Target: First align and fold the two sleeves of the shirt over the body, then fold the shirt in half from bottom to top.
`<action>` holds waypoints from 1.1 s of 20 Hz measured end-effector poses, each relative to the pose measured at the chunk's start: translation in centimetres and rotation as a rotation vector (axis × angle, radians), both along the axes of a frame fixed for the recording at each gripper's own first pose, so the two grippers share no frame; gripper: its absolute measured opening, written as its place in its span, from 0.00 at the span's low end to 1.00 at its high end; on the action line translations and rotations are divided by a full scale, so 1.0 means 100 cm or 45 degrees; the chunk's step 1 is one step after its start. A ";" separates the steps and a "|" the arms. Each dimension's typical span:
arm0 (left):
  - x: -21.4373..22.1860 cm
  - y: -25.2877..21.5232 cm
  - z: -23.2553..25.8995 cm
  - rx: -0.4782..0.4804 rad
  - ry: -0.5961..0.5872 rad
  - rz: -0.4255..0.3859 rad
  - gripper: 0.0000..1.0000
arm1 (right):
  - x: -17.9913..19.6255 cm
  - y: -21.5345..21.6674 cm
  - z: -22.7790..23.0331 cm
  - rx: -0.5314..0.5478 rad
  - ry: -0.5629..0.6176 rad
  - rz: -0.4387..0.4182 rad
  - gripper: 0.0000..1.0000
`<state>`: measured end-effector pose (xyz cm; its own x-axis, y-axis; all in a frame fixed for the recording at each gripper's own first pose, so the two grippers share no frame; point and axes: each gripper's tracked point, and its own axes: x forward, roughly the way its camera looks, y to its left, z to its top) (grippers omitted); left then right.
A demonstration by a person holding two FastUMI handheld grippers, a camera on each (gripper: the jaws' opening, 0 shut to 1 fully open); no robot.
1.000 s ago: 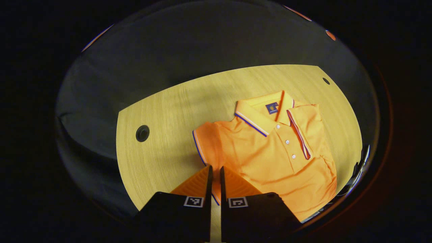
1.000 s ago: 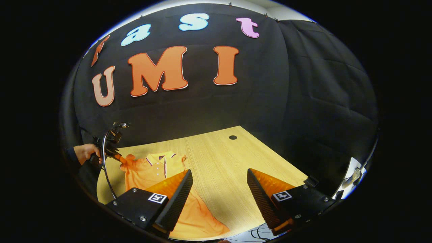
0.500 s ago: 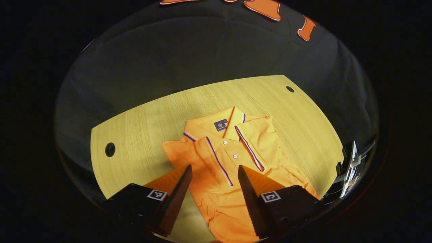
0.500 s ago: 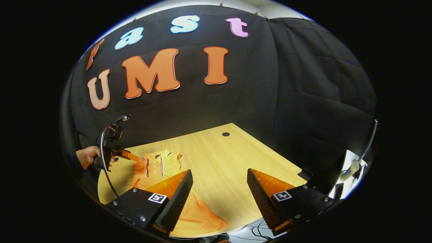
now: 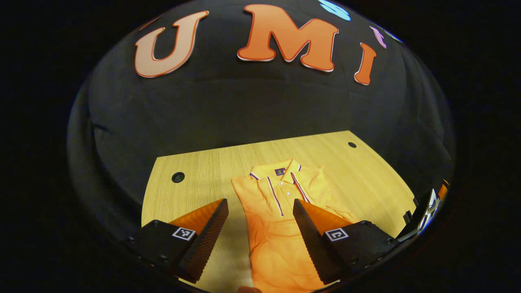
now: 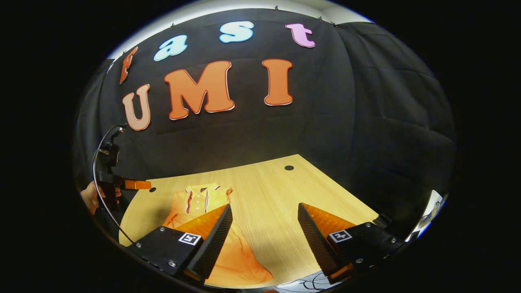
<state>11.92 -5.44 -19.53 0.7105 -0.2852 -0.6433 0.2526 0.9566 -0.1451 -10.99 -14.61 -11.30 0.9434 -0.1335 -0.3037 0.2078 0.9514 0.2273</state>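
Note:
An orange polo shirt [image 5: 270,244] lies face up on the wooden table [image 5: 203,169], collar at the far end. Both sleeves lie folded over its body, their striped cuffs beside the button placket. My left gripper [image 5: 259,201] hovers open above the shirt's lower half, holding nothing. In the right gripper view the shirt [image 6: 195,201] lies at the left of the table [image 6: 268,191]. My right gripper [image 6: 264,206] stands open over bare wood to the right of the shirt. The left gripper [image 6: 136,185] also shows there at far left, raised above the table in a hand [image 6: 89,197].
Round cable holes [image 5: 178,177] [image 5: 352,144] sit near the table's far corners. Black cloth walls close in behind the table. White paper and cables [image 6: 309,280] lie below the near edge at the right.
My left gripper has let go of the sleeve, opened, and drawn back and up from the shirt. The sleeve now lies folded over the body. The right gripper has barely moved.

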 end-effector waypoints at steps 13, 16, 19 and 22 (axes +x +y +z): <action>-0.181 0.046 0.018 0.059 -0.049 0.267 0.99 | -0.036 0.045 -0.083 0.025 0.168 0.417 0.98; -0.222 0.045 -0.023 0.073 0.133 0.283 0.99 | -0.046 0.057 -0.119 0.036 0.292 0.489 0.98; -0.251 0.043 -0.058 0.058 0.295 0.281 0.99 | -0.054 0.063 -0.153 0.027 0.428 0.528 0.99; -0.257 0.041 -0.087 0.103 0.436 0.266 0.99 | -0.060 0.069 -0.182 0.019 0.534 0.556 0.98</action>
<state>-13.78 -1.32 -28.26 0.4885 -0.0964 -0.8672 0.0015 0.9940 -0.1096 -16.96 -7.70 -29.54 0.7092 0.2460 -0.6606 -0.1260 0.9663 0.2246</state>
